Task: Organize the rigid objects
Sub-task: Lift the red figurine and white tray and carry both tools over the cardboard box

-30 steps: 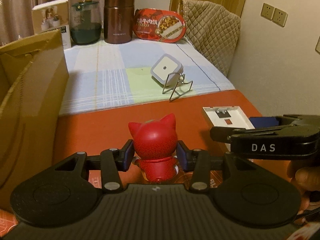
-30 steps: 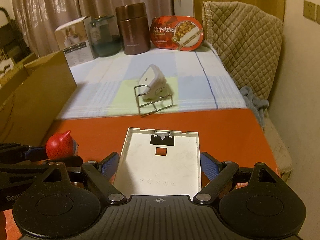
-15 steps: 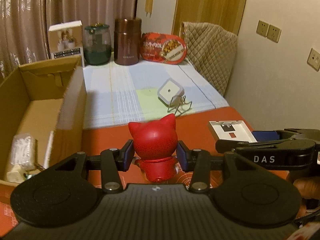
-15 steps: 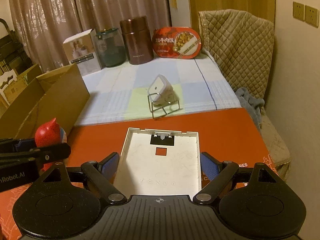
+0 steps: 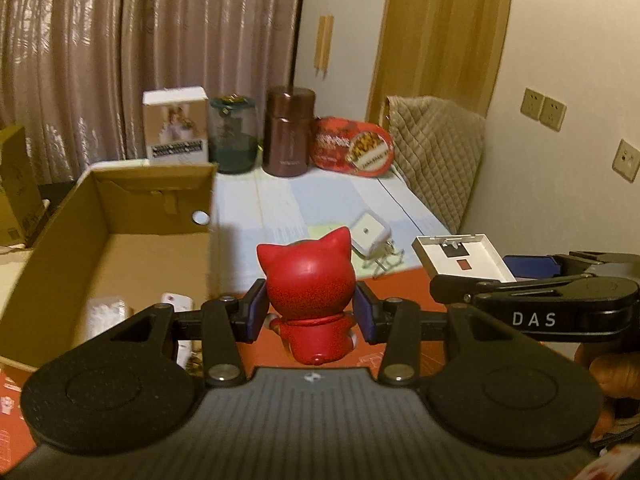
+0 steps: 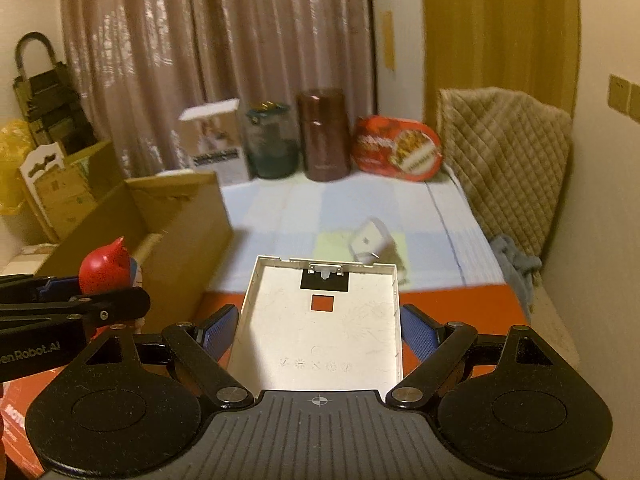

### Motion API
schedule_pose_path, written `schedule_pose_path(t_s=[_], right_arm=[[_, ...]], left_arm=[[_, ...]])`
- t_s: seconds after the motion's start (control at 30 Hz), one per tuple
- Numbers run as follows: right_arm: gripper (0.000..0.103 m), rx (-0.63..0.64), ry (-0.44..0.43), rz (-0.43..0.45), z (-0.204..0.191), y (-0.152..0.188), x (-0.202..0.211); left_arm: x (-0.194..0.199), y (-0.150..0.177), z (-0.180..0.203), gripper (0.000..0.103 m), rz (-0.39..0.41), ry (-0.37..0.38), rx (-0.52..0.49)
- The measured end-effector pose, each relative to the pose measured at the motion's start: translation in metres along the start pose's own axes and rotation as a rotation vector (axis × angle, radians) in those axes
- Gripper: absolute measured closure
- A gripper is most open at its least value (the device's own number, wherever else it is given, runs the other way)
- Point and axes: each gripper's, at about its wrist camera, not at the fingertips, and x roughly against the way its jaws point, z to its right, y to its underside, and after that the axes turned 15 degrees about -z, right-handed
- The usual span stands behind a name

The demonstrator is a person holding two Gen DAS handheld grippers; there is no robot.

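Pinching a red cat figure (image 5: 310, 280) between its pads, the left gripper (image 5: 310, 312) holds it up beside the open cardboard box (image 5: 100, 216). The right gripper (image 6: 318, 330) clamps a white flat tray (image 6: 320, 336) by its side walls, above the orange mat (image 6: 460, 304). Farther, a white cube (image 5: 370, 234) lies on the checked cloth (image 5: 280, 204).

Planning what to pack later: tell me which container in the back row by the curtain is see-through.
The dark green glass jar, between the white carton and the brown metal canister; those and the red oval tin are opaque.
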Motion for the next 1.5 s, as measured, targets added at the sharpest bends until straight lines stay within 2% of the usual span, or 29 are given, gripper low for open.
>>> schedule_pose_path(t_s=[0.33, 0.7, 1.13, 1.5], right_arm=[[0.020, 0.096, -0.053, 0.028, -0.064, -0.026, 0.001], [0.020, 0.159, -0.130, 0.039, -0.127, -0.055, -0.024], [0.020, 0.206, -0.160, -0.038, -0.173, -0.091, -0.080], [0.020, 0.231, -0.159, -0.125, -0.186, -0.117, -0.123]], left_arm=[[0.034, -0.003, -0.050, 0.063, 0.038, -0.053, 0.053], [0.049, -0.010, -0.115, 0.063, 0.050, -0.110, 0.104], [0.033, -0.017, -0.178, 0.063, 0.015, -0.122, 0.153], [0.004, -0.029, -0.206, 0.063, -0.055, -0.111, 0.136]])
